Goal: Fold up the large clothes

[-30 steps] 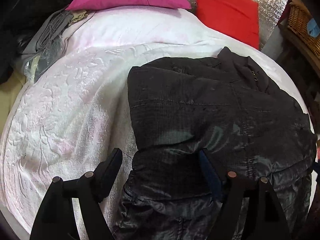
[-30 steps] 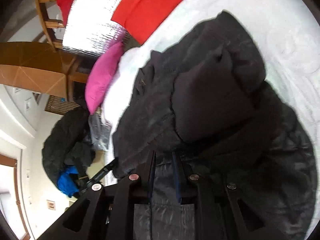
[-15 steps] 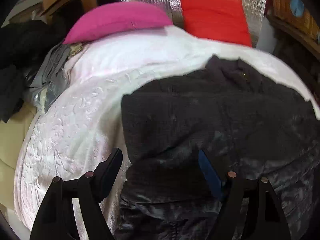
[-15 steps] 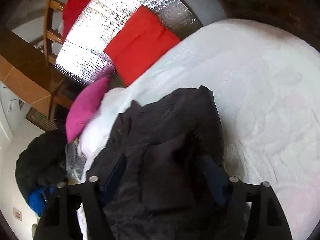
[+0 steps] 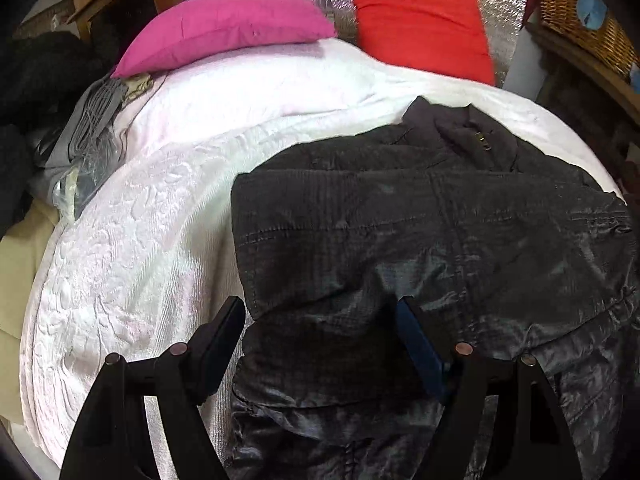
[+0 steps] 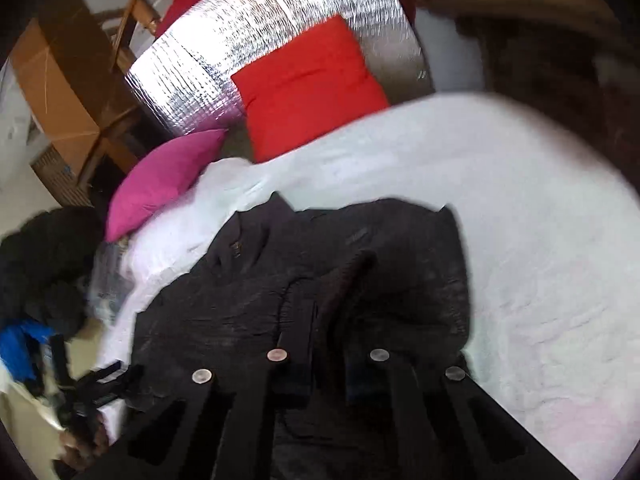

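Observation:
A large black jacket (image 5: 400, 220) lies spread on the white bedspread (image 5: 140, 240), collar toward the pillows. My left gripper (image 5: 320, 308) hovers open over the jacket's near left edge, and its pads touch nothing. In the right wrist view the jacket (image 6: 260, 300) lies rumpled, with a sleeve doubled over its body. My right gripper (image 6: 326, 332) has its jaws closing tight on a raised fold of this black fabric, which stands up between the fingers.
A pink pillow (image 5: 228, 28) and a red pillow (image 5: 420, 24) lean on silver foil (image 6: 260, 32) at the bed's head. Dark clothes (image 5: 36, 80) are piled left of the bed, and a wicker basket (image 5: 580, 12) stands at the right. Bare bedspread (image 6: 520, 220) lies right of the jacket.
My right gripper let go of the jacket, opened wide, rolled and rose, then closed again on a fold. The left gripper stayed open and tipped slightly.

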